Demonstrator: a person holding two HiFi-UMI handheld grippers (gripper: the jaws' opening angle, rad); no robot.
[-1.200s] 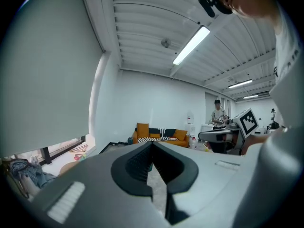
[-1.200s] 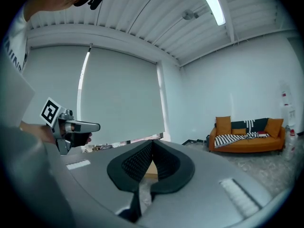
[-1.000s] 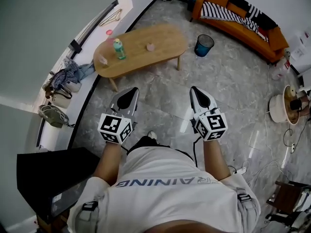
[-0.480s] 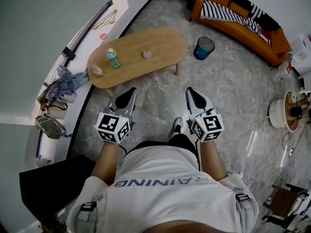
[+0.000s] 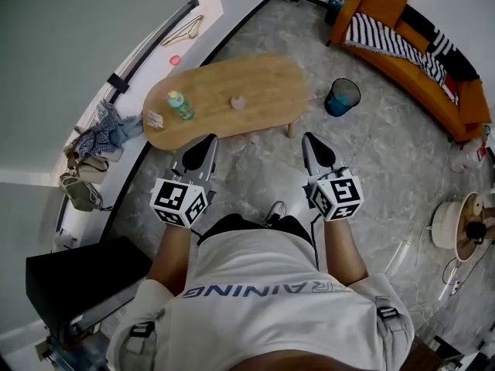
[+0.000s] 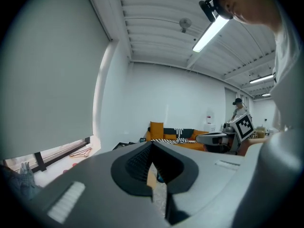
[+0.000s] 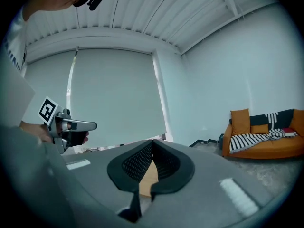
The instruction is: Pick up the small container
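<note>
Progress: not started; the small container (image 5: 239, 103) sits untouched on the table (image 5: 271, 79), well ahead.
Left tool (image 5: 207, 145): closed, empty.
Right tool (image 5: 311, 142): closed, empty.
Remaining: approach, open, grasp, lift.

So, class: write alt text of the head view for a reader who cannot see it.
Seen from above, a person in a white T-shirt holds the left gripper and right gripper forward, fingers closed and empty, short of an oval wooden table carrying a small pink container and a green bottle. An orange sofa stands beyond.

Bottle (image 5: 179, 105), small container (image 5: 239, 102) on table (image 5: 267, 79)
</note>
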